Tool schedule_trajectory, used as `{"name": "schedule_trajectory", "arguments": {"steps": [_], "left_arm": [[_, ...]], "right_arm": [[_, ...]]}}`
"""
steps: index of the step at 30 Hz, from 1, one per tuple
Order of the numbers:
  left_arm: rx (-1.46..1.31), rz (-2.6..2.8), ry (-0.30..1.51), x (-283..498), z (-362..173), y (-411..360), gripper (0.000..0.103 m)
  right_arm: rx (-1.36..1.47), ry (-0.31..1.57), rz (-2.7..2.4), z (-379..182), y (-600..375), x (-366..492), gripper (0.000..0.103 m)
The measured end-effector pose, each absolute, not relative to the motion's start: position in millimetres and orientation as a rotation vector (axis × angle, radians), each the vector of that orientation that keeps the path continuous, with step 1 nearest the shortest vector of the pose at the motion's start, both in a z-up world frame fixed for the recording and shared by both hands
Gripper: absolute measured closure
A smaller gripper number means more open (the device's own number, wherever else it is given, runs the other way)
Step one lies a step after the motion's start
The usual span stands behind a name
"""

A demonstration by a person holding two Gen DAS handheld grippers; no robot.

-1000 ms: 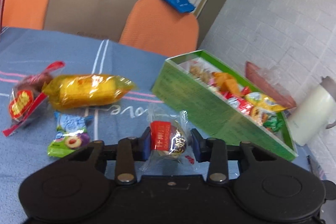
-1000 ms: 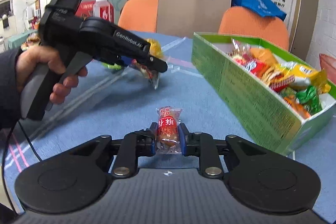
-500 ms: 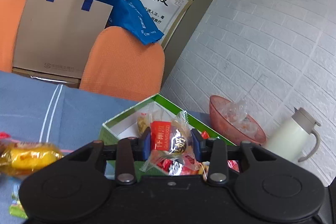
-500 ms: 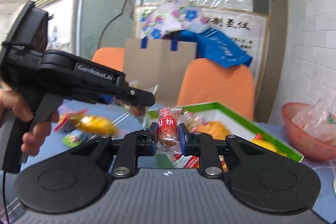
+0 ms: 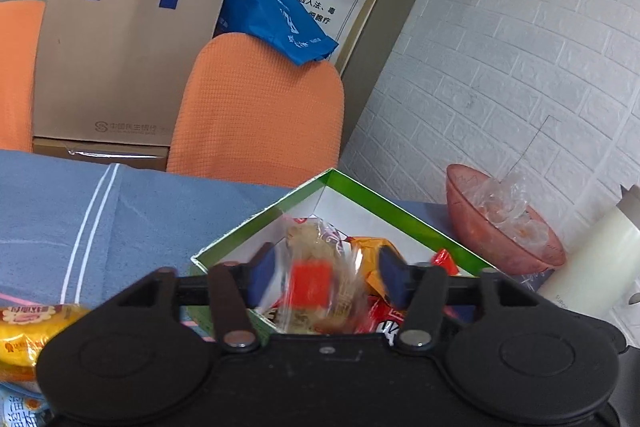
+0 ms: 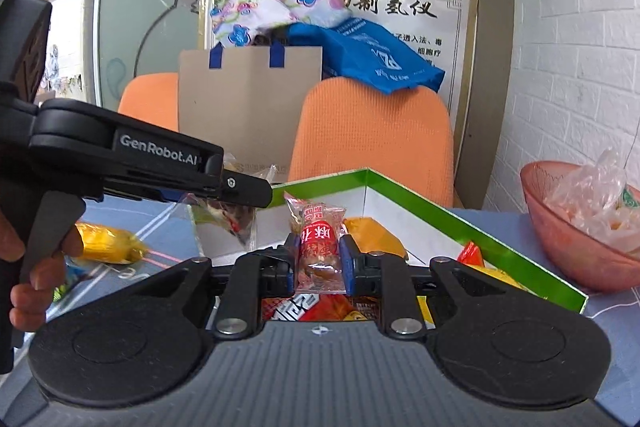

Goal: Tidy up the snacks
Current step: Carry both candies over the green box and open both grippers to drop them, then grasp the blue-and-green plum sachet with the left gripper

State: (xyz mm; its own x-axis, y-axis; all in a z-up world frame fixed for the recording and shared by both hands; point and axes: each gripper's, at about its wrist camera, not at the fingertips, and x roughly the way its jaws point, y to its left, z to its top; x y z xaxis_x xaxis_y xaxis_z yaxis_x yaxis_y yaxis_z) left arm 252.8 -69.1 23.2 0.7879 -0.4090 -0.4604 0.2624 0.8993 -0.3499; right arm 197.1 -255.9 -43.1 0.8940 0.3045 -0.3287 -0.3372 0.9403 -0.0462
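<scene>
Your left gripper (image 5: 326, 277) has just sprung wide: both blue pads (image 5: 390, 277) stand clear of the clear-wrapped snack (image 5: 316, 281), which shows blurred and untouched between them, above the near corner of the green box (image 5: 376, 193). From the right wrist view, the same snack (image 6: 230, 217) hangs under the left gripper's tip over the box's near wall.

Your right gripper (image 6: 320, 259) has its jaws easing apart, yet its pads still pinch the red-labelled snack (image 6: 318, 243), held upright over the box (image 6: 440, 207) interior. The box already holds orange, yellow and red packets.

A yellow packet (image 6: 106, 245) lies on the blue cloth (image 5: 140, 211), left of the box. A pink bowl (image 6: 568, 223) sits beyond the box's right wall.
</scene>
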Motion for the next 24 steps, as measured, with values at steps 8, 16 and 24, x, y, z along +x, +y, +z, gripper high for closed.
{"name": "schedule_trajectory", "arguments": {"steps": [8,16,24], "left_arm": [[-0.218,-0.324,0.538,234.7,26.0,-66.6,0.000],[-0.205,-0.330,0.514,197.2,40.3,-48.5,0.000],[-0.312,-0.238,0.489,137.9,44.8,45.1,0.000]], "right_arm": [[-0.140,0.274,0.306,-39.1,-253.6,180.0,0.000],[-0.146,0.246,0.332,-31.2,-245.3,154.9,0.000],[-0.169,0.222,0.470,-31.9,-223.2,112.3,0.000]]}}
